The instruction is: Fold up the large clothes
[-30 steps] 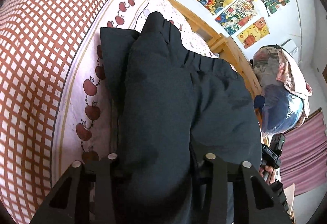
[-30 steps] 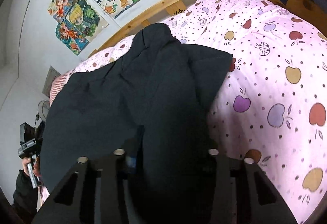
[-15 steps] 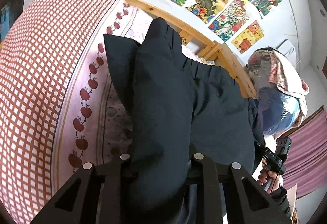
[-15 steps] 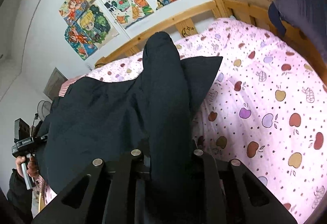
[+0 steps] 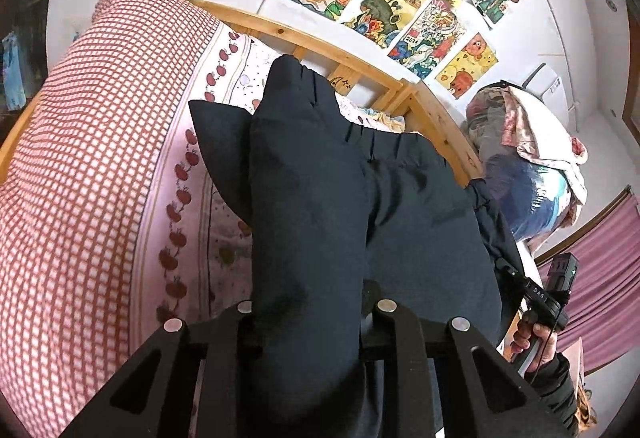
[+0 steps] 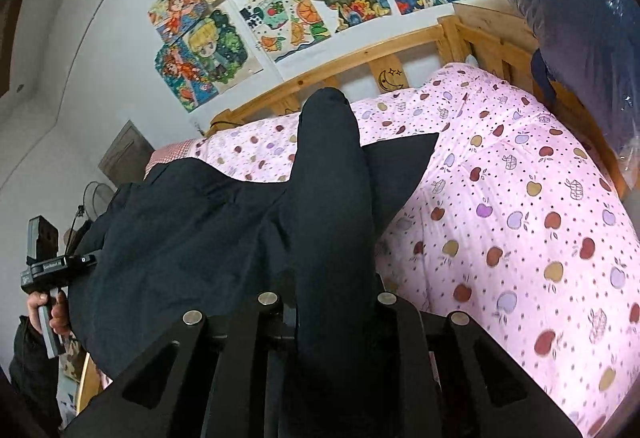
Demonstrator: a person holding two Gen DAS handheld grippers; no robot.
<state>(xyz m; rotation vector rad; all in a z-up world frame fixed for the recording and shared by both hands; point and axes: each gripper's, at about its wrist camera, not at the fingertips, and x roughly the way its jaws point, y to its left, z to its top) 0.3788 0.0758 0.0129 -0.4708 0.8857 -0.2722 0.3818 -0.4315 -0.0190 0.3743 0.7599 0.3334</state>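
Lifted higher off the bed than a second ago, with more headboard and wall art showing above. Dark garment [image 5: 312, 222] held aloft over the bed, one gathered end running up between the jaws of the left hand-held gripper [image 5: 312, 312] toward 12 o'clock, the other end [image 6: 332, 206] clamped likewise in the right hand-held gripper [image 6: 328, 302]; both closed tight on bunched cloth, slack span sagging between the two. Loose flap hanging at 10 o'clock in the left wrist view and at 2 o'clock in the right. Pleats near the top edge, hinting at a waistband, though hard to be sure. Judged soft and limp, fairly light, no stiffness, not fragile; likely to droop and twist wherever unsupported, so best taken at corners or along the pleated edge, pulled taut before laying down. Pink apple-print quilt [image 6: 520, 222] spread below at 3 o'clock in the right view; red checked bedding [image 5: 76, 166] at 9 o'clock in the left view. Wooden bed frame [image 5: 360, 66] beyond at 12 o'clock, colourful drawings [image 6: 280, 6] taped to the wall above. Pile of bagged bedding [image 5: 532, 158] at 2 o'clock in the left view. Opposite grip visible in each view with a hand [image 6: 48, 314] around its handle.
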